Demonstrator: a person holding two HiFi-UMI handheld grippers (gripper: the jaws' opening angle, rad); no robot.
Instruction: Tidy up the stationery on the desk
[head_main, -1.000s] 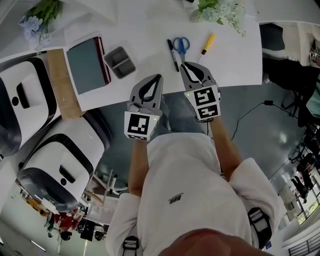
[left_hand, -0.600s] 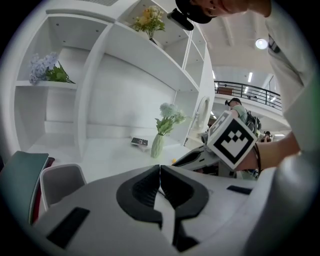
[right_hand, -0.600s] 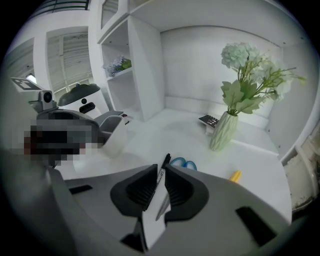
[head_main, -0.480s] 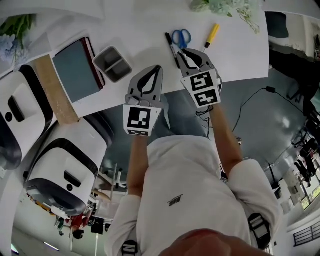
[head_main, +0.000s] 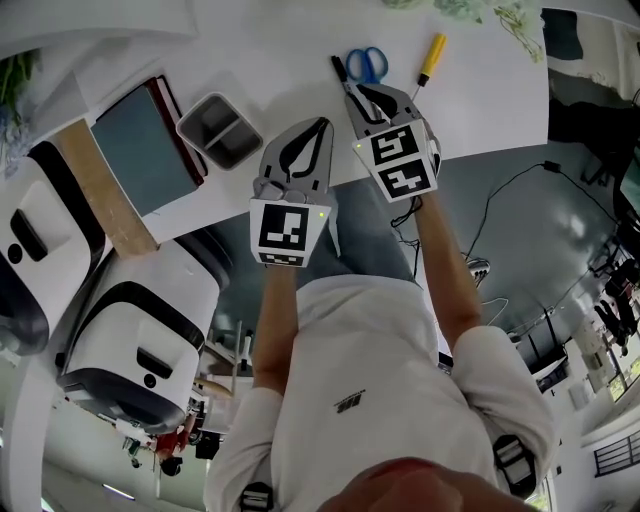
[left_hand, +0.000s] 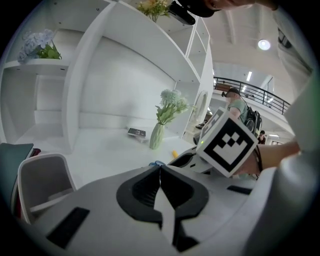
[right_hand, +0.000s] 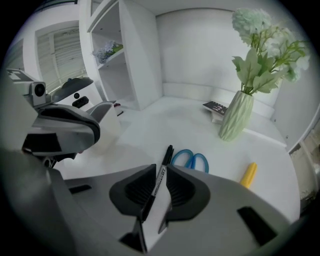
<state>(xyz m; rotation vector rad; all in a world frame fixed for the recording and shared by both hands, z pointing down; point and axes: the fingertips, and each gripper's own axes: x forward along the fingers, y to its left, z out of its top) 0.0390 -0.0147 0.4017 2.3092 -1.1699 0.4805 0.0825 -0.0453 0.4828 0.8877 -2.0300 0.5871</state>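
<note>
A black marker (head_main: 343, 78) lies on the white desk (head_main: 280, 50), with blue-handled scissors (head_main: 367, 63) and a yellow-handled tool (head_main: 431, 58) to its right. My right gripper (head_main: 358, 93) hovers over the marker's near end. In the right gripper view its jaws (right_hand: 161, 167) have just been opening. The marker (right_hand: 167, 152) shows in the narrow gap between them and the pads do not press on it. My left gripper (head_main: 318, 125) hangs at the desk's front edge, shut and holding nothing, with its tips (left_hand: 160, 167) meeting.
A grey two-compartment tray (head_main: 219, 130) sits left of the grippers, and a dark notebook (head_main: 140, 145) lies further left. A green vase with flowers (right_hand: 237, 117) stands at the back of the desk. White shelves (left_hand: 125, 75) rise behind it.
Both grippers have sunk towards the desk and moved forward. The right gripper now covers the marker's near end, and its jaws stand slightly apart.
</note>
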